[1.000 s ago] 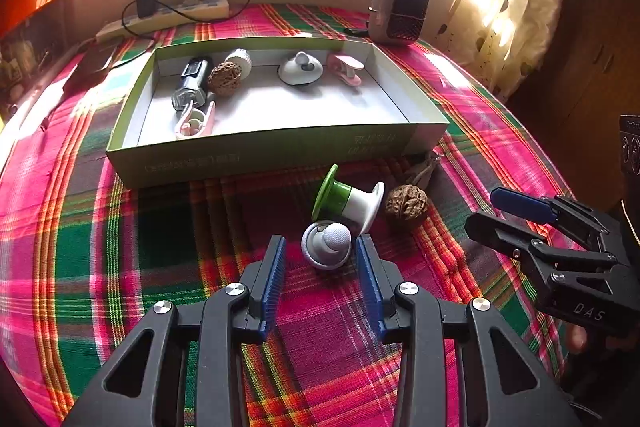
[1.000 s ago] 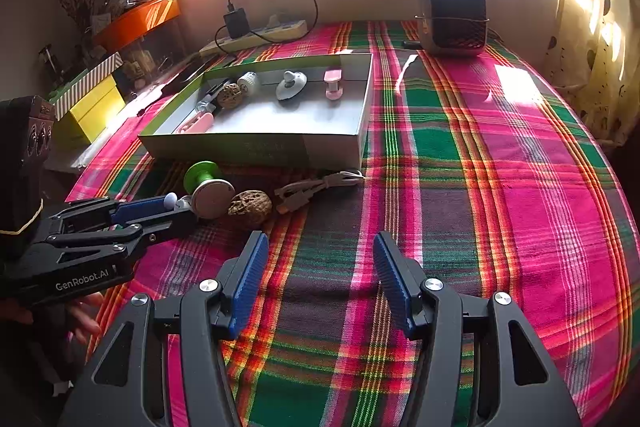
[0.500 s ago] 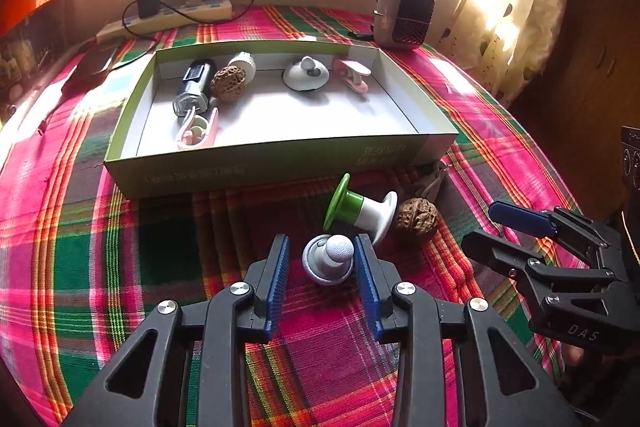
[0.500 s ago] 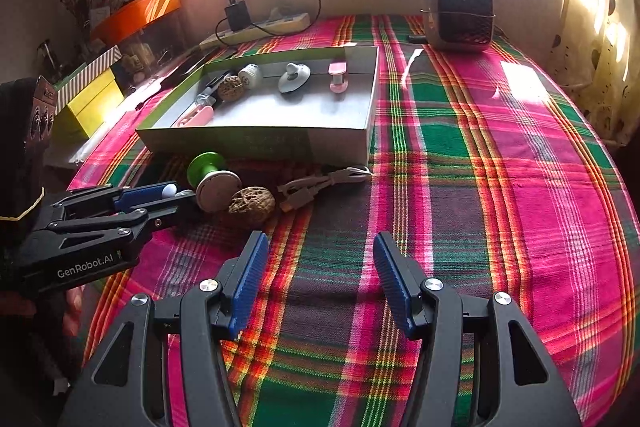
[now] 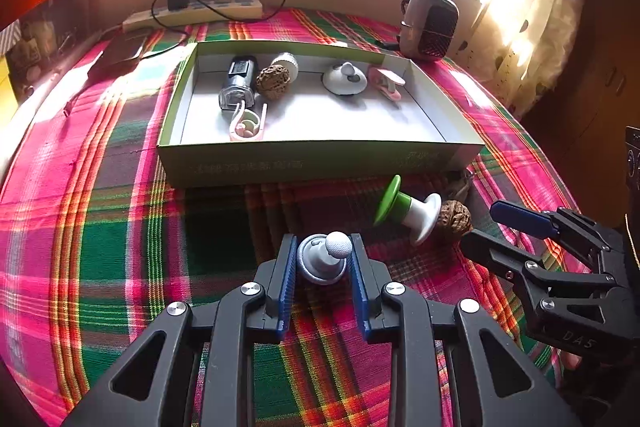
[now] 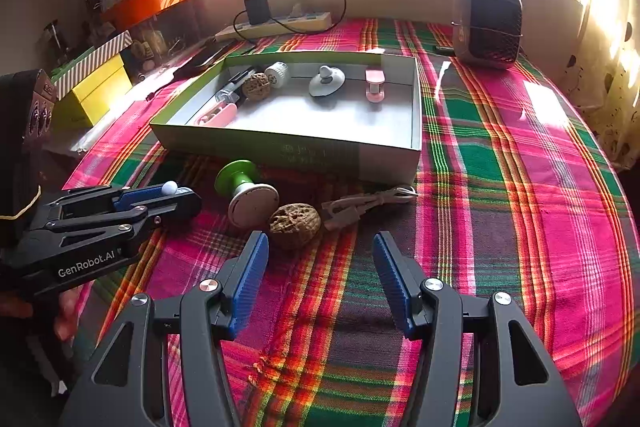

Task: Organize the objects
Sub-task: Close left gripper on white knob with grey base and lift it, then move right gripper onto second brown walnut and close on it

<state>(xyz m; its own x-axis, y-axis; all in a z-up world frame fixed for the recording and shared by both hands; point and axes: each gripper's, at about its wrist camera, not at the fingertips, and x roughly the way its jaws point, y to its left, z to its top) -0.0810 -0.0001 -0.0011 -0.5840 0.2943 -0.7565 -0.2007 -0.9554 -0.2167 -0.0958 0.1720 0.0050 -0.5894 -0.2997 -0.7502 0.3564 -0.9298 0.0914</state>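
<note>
Grey knob (image 5: 322, 259): a small grey disc with a white ball-topped stem, on the plaid tablecloth (image 5: 120, 227) in front of the green box (image 5: 320, 163), sitting between the blue pads of the left gripper (image 5: 322, 259).
Left gripper: its jaws have just been closing, and both pads now appear to press on the knob's sides (the white ball pokes up above the fingers in the right wrist view (image 6: 170, 187)).
Right gripper (image 6: 320, 267): jaws standing wide with only cloth between them, held low over the table.
Walnut (image 6: 295, 221): on the cloth just ahead of the right gripper's left finger, touching the white base of the green-and-white spool (image 6: 246, 193).
Spool: lying on its side, green end toward the box.
Beige cable (image 6: 368, 203): bundled on the cloth, beside the walnut and close to the box's near wall.
Box contents: a second walnut (image 5: 273, 81), a grey dome-shaped knob (image 5: 344, 79), a pink piece (image 5: 386, 83), a clear-and-black cylinder (image 5: 239, 83), a pink clip (image 5: 248, 123).
Heater (image 6: 488, 23): behind the box, by the window wall.
</note>
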